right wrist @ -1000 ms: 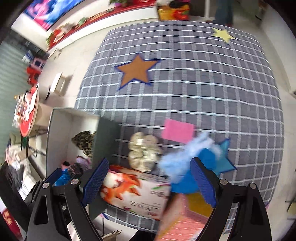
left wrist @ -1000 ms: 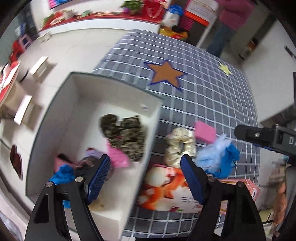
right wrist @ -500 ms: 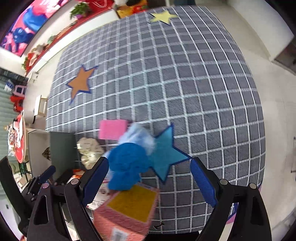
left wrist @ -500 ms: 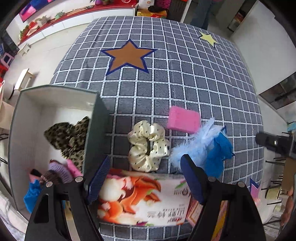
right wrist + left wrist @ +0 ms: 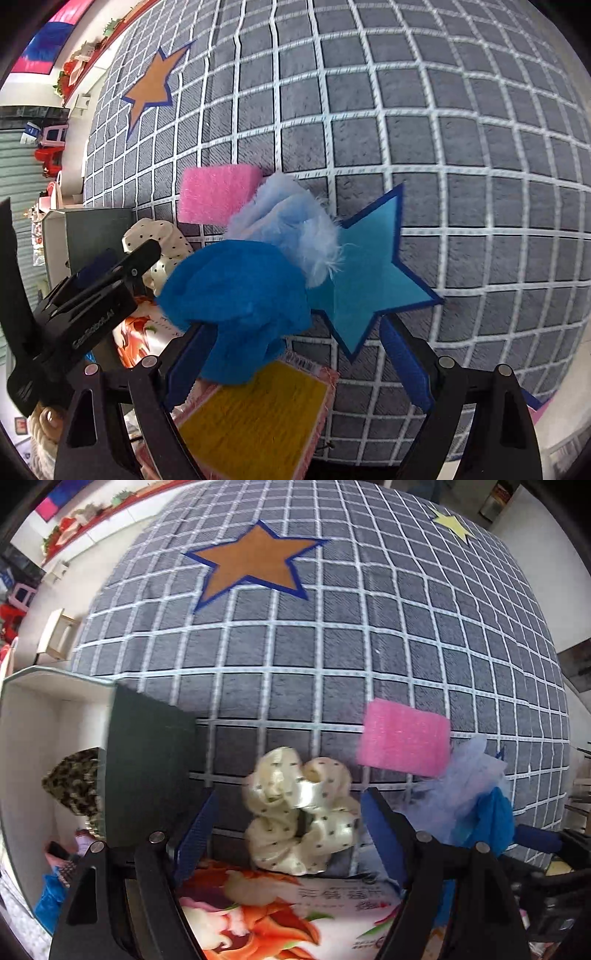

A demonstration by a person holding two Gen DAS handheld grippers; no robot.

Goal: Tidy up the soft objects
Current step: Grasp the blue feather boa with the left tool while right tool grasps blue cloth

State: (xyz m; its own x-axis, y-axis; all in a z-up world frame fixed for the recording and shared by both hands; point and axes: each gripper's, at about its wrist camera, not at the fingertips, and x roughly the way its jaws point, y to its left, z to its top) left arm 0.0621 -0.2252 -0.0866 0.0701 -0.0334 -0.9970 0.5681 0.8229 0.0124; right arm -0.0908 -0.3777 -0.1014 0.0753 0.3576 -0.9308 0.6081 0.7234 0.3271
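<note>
A cream dotted scrunchie (image 5: 301, 812) lies on the checked grey cloth (image 5: 332, 646); my left gripper (image 5: 291, 834) hangs open straight over it, blue pads on either side and apart from it. A pink foam block (image 5: 404, 736) lies to its right, beside a pale blue fluffy piece (image 5: 461, 775) and a bright blue soft piece (image 5: 493, 819). In the right wrist view my right gripper (image 5: 295, 354) stands open over the bright blue soft piece (image 5: 240, 299), with the pale blue fluff (image 5: 291, 229) and pink foam block (image 5: 218, 192) beyond. My left gripper's arm (image 5: 85, 306) shows at left.
A white box (image 5: 33, 738) with a dark outer wall stands at left, holding a leopard-print piece (image 5: 74, 782) and other soft items. A flowered tissue pack (image 5: 280, 915) lies near me. A pink box with a yellow top (image 5: 255, 417) sits under the right gripper. A teal star patch (image 5: 369, 277) is sewn on the cloth.
Both grippers have come down closer to the cloth. The left one moved right from over the white box to over the scrunchie; the right one shifted onto the blue soft piece. Jaws unchanged.
</note>
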